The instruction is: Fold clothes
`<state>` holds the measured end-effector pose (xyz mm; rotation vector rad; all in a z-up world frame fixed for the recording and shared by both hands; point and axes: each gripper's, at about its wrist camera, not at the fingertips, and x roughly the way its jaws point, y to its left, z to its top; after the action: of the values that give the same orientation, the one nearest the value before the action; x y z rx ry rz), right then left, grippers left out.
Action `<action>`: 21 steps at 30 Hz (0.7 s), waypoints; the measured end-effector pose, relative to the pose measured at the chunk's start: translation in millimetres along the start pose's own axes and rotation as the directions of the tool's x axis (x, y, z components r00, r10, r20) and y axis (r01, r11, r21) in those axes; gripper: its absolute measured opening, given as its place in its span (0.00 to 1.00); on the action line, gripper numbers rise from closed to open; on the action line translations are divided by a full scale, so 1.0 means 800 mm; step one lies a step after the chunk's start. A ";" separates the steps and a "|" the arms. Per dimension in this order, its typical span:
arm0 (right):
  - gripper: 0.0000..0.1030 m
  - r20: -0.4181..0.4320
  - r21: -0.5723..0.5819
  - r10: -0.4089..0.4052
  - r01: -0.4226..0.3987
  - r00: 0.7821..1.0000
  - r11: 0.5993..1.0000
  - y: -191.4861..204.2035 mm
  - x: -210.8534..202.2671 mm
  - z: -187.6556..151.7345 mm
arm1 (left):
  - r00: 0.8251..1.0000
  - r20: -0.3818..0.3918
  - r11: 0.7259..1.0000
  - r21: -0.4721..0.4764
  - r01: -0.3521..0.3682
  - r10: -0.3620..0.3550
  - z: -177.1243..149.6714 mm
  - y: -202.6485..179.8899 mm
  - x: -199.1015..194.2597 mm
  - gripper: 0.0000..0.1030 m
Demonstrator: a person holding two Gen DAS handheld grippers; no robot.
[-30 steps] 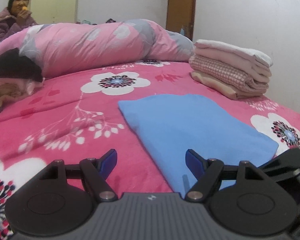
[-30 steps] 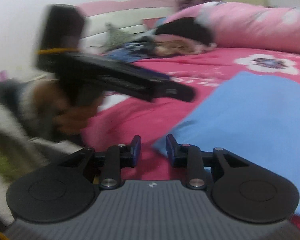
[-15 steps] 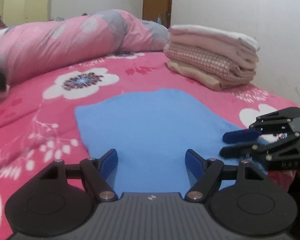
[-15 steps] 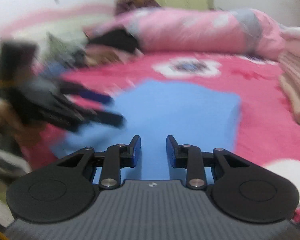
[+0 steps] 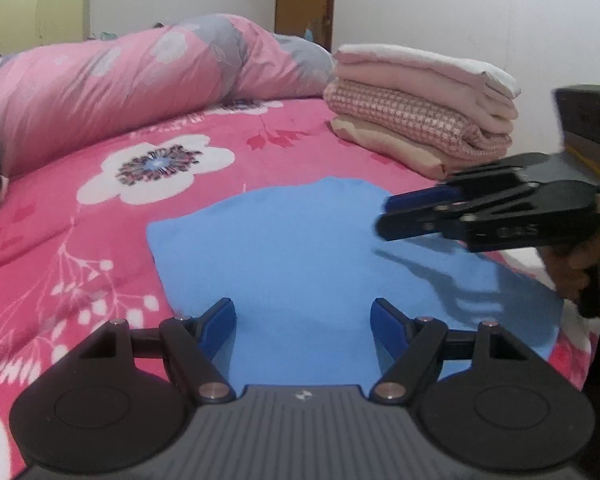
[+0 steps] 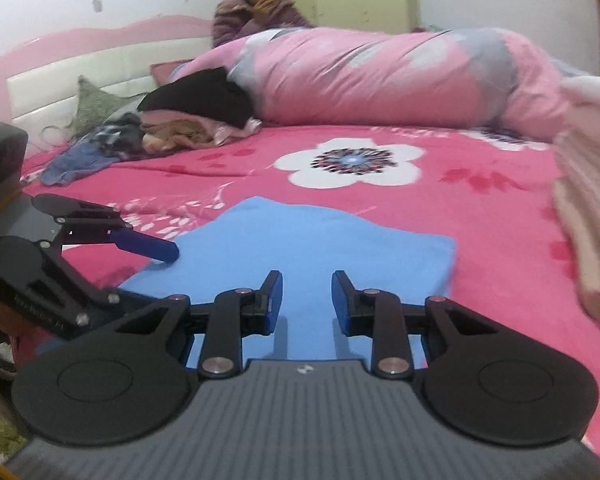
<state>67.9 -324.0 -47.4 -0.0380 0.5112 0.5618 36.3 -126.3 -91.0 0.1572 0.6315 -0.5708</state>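
A folded blue cloth [image 5: 300, 248] lies flat on the pink flowered bedspread [image 5: 80, 248]. My left gripper [image 5: 304, 320] hangs open over the cloth's near edge, with nothing between its fingers. My right gripper [image 5: 388, 216] reaches in from the right, just above the cloth's right side, and casts a shadow on it. In the right wrist view the blue cloth [image 6: 320, 240] lies straight ahead. There the right gripper [image 6: 306, 296] shows a narrow gap with nothing in it. The left gripper [image 6: 140, 268] sits at the cloth's left corner.
A stack of folded pink and checked clothes [image 5: 420, 116] stands at the back right by the wall. A rolled pink quilt [image 5: 140, 88] runs across the back. Unfolded clothes [image 6: 188, 120] are heaped near the headboard [image 6: 80, 68]. A person [image 6: 256, 12] sits behind the quilt.
Both grippers have swung round to face the blue cloth. The right gripper has come in from the right over the cloth. Neither gripper's gap has changed.
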 end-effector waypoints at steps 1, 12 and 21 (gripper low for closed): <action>0.25 -0.018 0.003 0.004 -0.004 1.000 1.000 -0.005 0.009 0.000 | 1.000 -0.002 1.000 0.000 0.009 -0.009 -0.001 0.002 0.002 0.74; 0.24 0.040 0.150 -0.180 0.173 0.983 0.974 -0.067 0.002 0.011 | 0.998 0.004 0.998 -0.008 0.064 -0.064 -0.010 0.007 0.010 0.76; 0.23 -0.089 0.108 -0.096 0.106 0.991 0.988 -0.069 0.073 0.013 | 0.997 0.006 0.997 -0.019 0.074 -0.074 -0.011 0.009 0.010 0.76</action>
<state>143.4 -340.4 -71.7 0.0204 0.6181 0.4326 41.0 -121.0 -102.9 0.1147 0.6398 -0.6366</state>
